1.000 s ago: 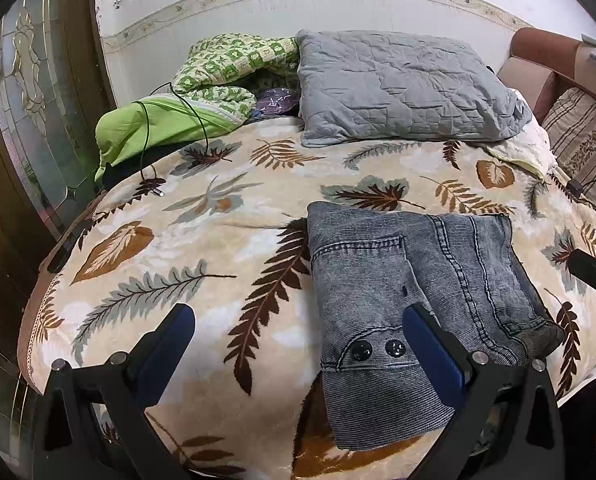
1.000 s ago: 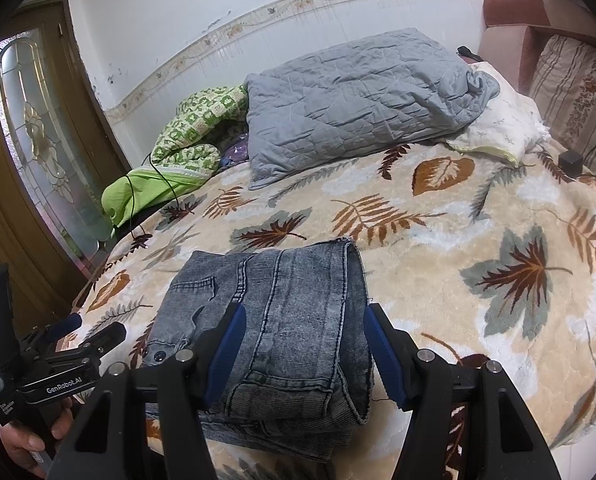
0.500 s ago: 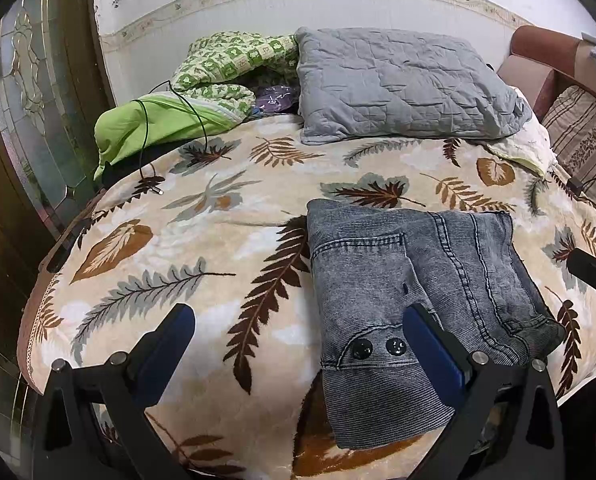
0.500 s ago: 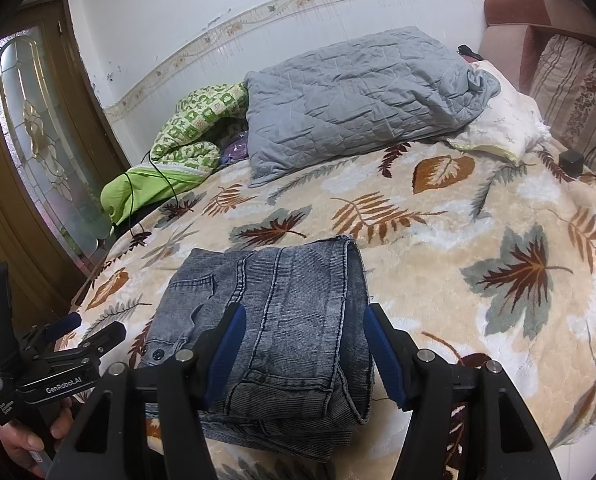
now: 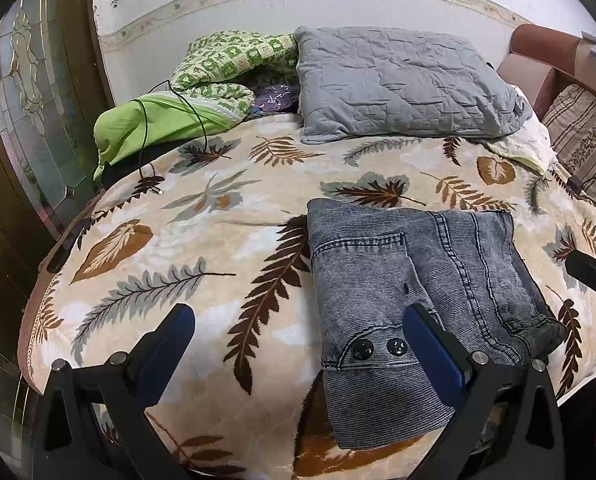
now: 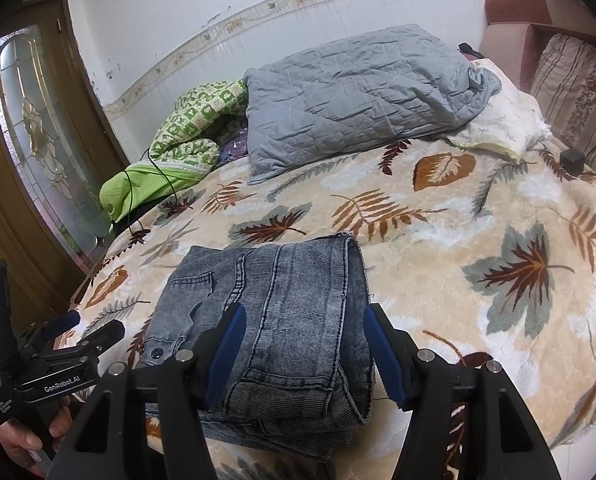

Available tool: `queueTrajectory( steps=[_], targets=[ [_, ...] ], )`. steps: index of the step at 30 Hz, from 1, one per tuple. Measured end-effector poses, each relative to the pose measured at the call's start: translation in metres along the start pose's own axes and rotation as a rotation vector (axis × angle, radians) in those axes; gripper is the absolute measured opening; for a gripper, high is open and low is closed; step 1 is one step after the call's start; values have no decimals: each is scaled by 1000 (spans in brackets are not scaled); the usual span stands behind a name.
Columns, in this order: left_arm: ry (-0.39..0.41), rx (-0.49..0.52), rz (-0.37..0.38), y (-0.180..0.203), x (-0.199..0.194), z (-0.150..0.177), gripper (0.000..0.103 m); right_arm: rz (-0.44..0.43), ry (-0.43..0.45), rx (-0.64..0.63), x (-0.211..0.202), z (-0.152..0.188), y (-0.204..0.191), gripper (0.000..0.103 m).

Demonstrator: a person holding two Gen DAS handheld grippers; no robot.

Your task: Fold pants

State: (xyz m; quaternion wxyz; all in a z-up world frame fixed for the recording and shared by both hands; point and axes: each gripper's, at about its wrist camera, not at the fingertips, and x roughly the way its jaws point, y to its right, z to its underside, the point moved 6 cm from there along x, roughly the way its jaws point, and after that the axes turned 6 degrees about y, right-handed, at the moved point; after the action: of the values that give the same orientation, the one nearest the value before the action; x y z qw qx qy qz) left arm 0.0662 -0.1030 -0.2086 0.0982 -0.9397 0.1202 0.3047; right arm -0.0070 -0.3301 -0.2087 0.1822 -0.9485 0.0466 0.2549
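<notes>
The grey washed-denim pants (image 5: 410, 288) lie folded into a compact stack on the leaf-print blanket (image 5: 201, 240), near the bed's front edge; two black buttons show at the near waistband. In the right wrist view the pants (image 6: 281, 304) lie just ahead of me. My left gripper (image 5: 298, 332) is open and empty, held above the blanket to the left of the pants, its right finger over their near edge. My right gripper (image 6: 302, 332) is open and empty, its fingers straddling the near end of the stack from above. The left gripper (image 6: 77, 332) also shows at lower left.
A grey quilted pillow (image 5: 398, 84) and a green patterned quilt (image 5: 225, 64) lie at the bed's head by the wall. A black cable (image 5: 153, 148) trails over the far left. A wooden glass door (image 5: 29, 112) stands left. A striped cushion (image 6: 578, 84) and a black charger (image 6: 572, 160) sit right.
Both views have shifted very slightly; the pants lie still and both grippers stay open and empty.
</notes>
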Motion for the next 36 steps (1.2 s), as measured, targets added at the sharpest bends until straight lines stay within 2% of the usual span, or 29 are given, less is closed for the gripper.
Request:
queueTrajectory(
  steps=[36],
  targets=[
    [-20, 9, 9, -2, 7, 6, 103, 2, -13, -3, 3, 0, 1, 65]
  ],
)
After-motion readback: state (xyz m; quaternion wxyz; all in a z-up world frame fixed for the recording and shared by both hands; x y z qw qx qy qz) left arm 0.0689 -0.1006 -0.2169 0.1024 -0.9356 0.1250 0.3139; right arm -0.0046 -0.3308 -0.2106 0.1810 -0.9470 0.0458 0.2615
